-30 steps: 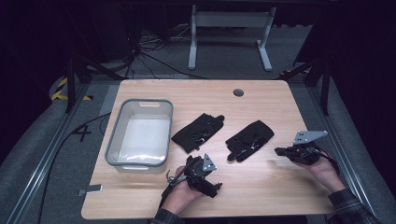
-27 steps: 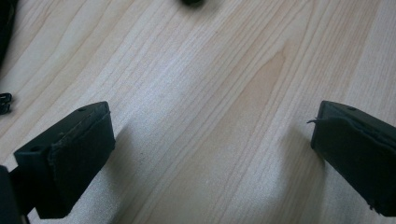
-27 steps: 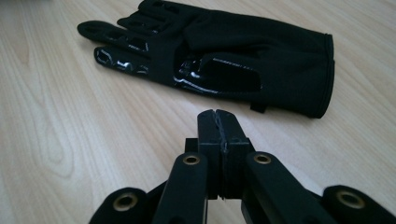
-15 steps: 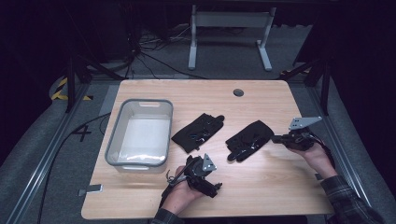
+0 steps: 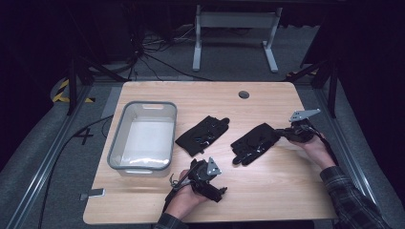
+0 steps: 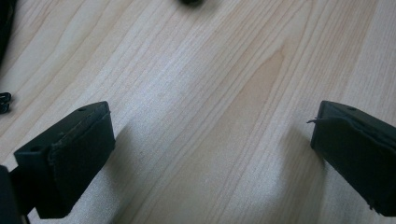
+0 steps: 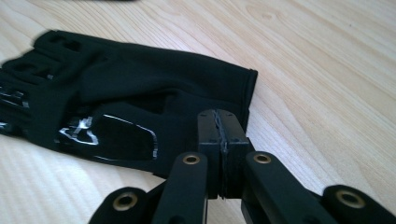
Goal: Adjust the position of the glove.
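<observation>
Two black gloves lie on the wooden table: one at the middle, the other to its right. My right gripper reaches in from the right, and its tips meet that glove's cuff end. In the right gripper view its jaws are pressed together over the cuff of the glove, with no cloth seen between them. My left gripper rests low near the table's front edge. Its jaws stand wide apart over bare wood.
A grey plastic bin stands at the table's left with something pale inside. A round cable hole sits near the far edge. A metal stand is on the floor beyond the table.
My right gripper has moved left and slightly away from me, from the table's right edge up to the right glove's cuff. The left gripper has stayed still.
</observation>
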The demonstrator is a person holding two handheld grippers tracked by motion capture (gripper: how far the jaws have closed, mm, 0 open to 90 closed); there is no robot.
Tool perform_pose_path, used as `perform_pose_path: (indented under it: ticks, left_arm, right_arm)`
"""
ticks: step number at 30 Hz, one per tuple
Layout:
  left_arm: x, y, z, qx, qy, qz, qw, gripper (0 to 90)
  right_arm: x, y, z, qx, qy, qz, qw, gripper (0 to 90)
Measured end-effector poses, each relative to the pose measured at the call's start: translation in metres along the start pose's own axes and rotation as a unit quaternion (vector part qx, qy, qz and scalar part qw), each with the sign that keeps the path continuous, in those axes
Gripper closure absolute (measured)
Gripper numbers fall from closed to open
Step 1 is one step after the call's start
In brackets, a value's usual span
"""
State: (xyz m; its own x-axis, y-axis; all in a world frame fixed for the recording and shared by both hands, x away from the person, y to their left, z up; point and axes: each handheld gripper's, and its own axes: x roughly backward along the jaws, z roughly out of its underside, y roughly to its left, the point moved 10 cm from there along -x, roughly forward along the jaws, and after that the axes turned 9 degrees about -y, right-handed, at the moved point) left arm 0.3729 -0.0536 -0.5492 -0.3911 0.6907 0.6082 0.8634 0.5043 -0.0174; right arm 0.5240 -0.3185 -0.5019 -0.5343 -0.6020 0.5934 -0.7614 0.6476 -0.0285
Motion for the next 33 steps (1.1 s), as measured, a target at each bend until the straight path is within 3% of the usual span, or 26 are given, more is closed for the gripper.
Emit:
perform_pose_path:
  ticks: [4,6,11,21,26,33]
  left_arm:
    - [0.0,0.0,0.0,0.0,0.0,0.0,1.0,0.0]
    - [0.0,0.0,0.0,0.001,0.001,0.001,1.0,0.0]
    - [0.0,-0.001,0.0,0.002,0.0,0.001,1.0,0.0]
    - [0.0,-0.001,0.0,0.001,0.0,0.002,1.0,0.0]
    - [0.0,-0.001,0.0,0.002,0.0,0.001,1.0,0.0]
    - [0.0,-0.001,0.0,0.002,0.0,0.001,1.0,0.0]
  right_arm:
    - [-0.005,-0.004,0.007,-0.004,0.016,0.001,0.9999,90.0]
    - [-0.009,-0.004,0.015,0.005,0.039,0.003,0.9992,90.0]
    - [-0.008,-0.003,0.019,0.009,0.036,0.006,0.9993,90.0]
    - [0.01,0.002,0.032,0.004,0.043,0.0,0.9991,90.0]
    - [0.02,0.009,0.039,-0.003,0.048,-0.01,0.9988,90.0]
    - [0.032,0.023,0.047,0.008,0.057,-0.018,0.9982,90.0]
